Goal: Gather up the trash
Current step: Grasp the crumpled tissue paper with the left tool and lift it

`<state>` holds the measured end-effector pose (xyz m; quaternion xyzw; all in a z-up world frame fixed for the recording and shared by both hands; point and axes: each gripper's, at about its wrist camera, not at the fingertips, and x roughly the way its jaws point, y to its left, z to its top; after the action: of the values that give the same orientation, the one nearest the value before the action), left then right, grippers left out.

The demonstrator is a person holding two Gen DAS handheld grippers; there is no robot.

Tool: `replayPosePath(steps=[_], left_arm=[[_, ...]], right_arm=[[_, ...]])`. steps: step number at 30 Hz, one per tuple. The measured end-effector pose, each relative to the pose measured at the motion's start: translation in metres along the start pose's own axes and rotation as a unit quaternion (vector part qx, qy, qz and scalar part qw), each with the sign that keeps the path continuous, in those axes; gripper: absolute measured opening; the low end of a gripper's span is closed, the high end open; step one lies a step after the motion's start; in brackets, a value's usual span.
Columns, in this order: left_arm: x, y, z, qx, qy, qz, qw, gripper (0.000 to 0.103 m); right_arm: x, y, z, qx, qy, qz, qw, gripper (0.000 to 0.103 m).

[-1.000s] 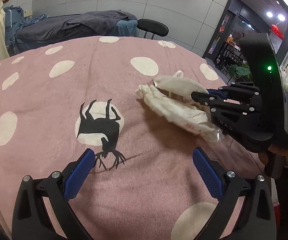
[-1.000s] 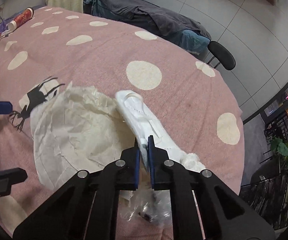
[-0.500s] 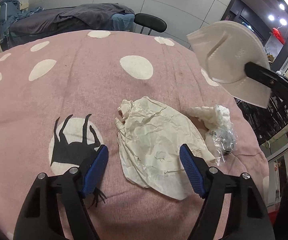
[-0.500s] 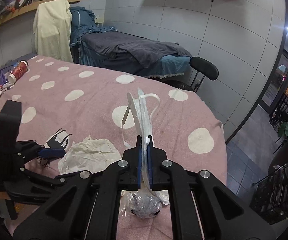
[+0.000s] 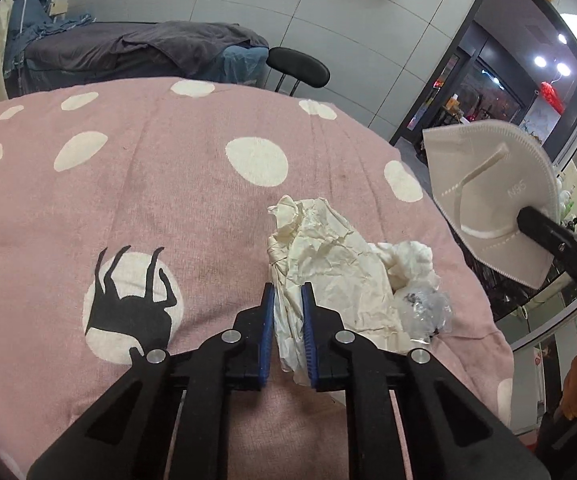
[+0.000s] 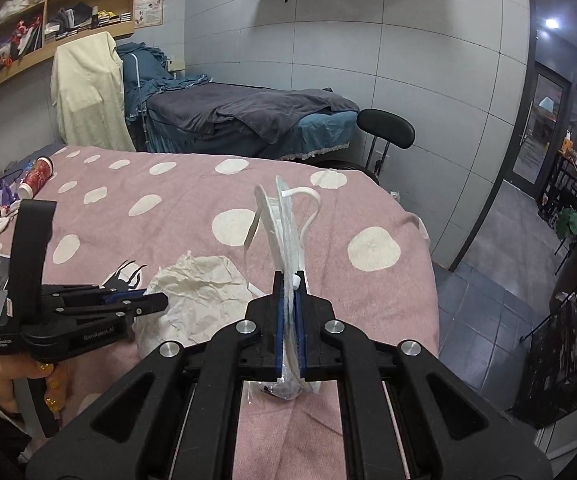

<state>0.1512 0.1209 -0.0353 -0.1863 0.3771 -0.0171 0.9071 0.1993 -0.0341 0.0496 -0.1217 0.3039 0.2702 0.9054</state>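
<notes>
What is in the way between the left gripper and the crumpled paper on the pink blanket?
Nothing. The left gripper has just been closing and now pinches the near edge of the crumpled paper. The right gripper holds the face mask up, off to the side.

A white folded face mask [image 5: 484,200] hangs in the air off the bed's right edge, pinched at its lower rim. A crumpled cream paper [image 5: 328,264] lies near that edge of the pink dotted bedspread [image 5: 168,184], touching a white tissue wad [image 5: 408,256] and a clear plastic scrap [image 5: 424,312].
</notes>
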Motion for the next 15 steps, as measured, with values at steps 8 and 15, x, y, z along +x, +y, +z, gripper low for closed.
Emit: replayPosePath(steps=[8,15], left_arm=[[-0.070,-0.037,0.010,0.031,-0.108,0.004,0.9937,0.013],[-0.100,-0.069,0.010,0.044,-0.145,-0.033,0.9879,0.013]], right_arm=[[-0.033,-0.027,-0.021,0.044,-0.021,-0.013,0.999,0.005],[-0.062,-0.063,-0.049,0.093,-0.028,-0.040,0.994,0.005]])
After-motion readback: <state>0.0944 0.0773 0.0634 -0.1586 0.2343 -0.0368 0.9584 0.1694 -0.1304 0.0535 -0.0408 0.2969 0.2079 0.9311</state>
